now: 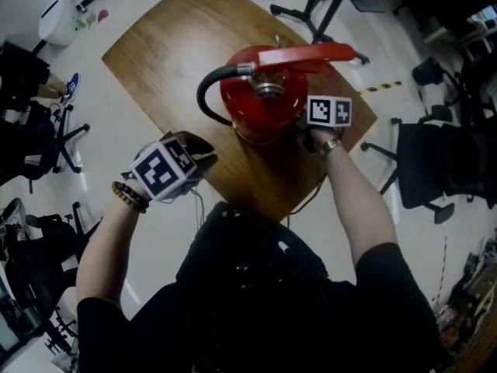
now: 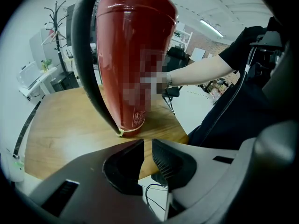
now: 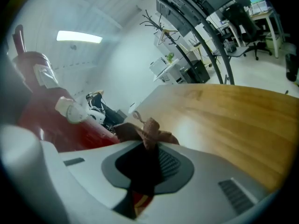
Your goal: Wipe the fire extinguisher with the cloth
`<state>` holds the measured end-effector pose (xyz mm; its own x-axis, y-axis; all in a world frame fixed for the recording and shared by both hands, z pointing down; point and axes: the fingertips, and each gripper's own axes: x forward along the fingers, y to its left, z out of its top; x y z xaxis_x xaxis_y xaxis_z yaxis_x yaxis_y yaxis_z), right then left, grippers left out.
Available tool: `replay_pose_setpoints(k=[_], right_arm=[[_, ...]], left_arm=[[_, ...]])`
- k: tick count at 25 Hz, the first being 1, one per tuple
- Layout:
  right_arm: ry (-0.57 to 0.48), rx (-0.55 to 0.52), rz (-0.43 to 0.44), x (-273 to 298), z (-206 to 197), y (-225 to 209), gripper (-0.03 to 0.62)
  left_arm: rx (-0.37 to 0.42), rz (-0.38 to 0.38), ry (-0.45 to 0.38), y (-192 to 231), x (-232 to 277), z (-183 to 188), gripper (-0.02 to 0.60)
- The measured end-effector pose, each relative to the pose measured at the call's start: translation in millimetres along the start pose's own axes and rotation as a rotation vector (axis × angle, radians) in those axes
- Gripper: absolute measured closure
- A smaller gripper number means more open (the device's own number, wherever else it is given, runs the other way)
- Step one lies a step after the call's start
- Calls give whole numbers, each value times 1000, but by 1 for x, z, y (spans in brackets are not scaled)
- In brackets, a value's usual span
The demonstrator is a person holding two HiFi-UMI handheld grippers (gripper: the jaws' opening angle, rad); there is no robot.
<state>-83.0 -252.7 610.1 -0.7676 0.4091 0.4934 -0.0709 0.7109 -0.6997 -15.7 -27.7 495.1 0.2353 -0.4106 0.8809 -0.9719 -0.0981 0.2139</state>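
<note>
A red fire extinguisher (image 1: 264,99) stands upright on the wooden table (image 1: 171,45), its black hose (image 1: 206,92) curving down its left side. My right gripper (image 1: 308,134) is against the cylinder's right flank. In the right gripper view it (image 3: 149,146) is shut on a crumpled brown cloth (image 3: 152,132), with the red body (image 3: 56,120) close at the left. My left gripper (image 1: 198,150) hovers over the table's near edge, apart from the extinguisher (image 2: 133,55). Its jaws (image 2: 147,146) stand almost together with nothing between them.
Office chairs (image 1: 435,162) ring the table, and a white bin (image 1: 62,18) stands at the far left. A coat stand (image 2: 56,17) and desks are behind. A thin cable (image 2: 154,195) hangs off the table's near edge. The person's right forearm (image 2: 201,71) reaches behind the cylinder.
</note>
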Motion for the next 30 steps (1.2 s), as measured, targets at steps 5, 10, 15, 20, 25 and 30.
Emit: replay_pose_setpoints(k=[5, 10, 15, 20, 25, 30], right_arm=[[27, 27, -60, 6, -18, -18, 539], [55, 21, -116, 10, -29, -30, 539], [8, -17, -179, -4, -22, -29, 539], [-65, -84, -266, -38, -12, -22, 536], [-128, -140, -327, -76, -10, 4, 533], [-228, -167, -369, -124, -11, 38, 531]], left_arm=[[-2, -11, 9, -2, 2, -5, 526], [1, -20, 11, -5, 4, -7, 526], [17, -21, 11, -4, 4, -8, 526], [44, -37, -10, -8, 6, -5, 526], [78, -54, -38, -14, 5, -7, 526], [142, -78, -62, -17, 4, -4, 526]])
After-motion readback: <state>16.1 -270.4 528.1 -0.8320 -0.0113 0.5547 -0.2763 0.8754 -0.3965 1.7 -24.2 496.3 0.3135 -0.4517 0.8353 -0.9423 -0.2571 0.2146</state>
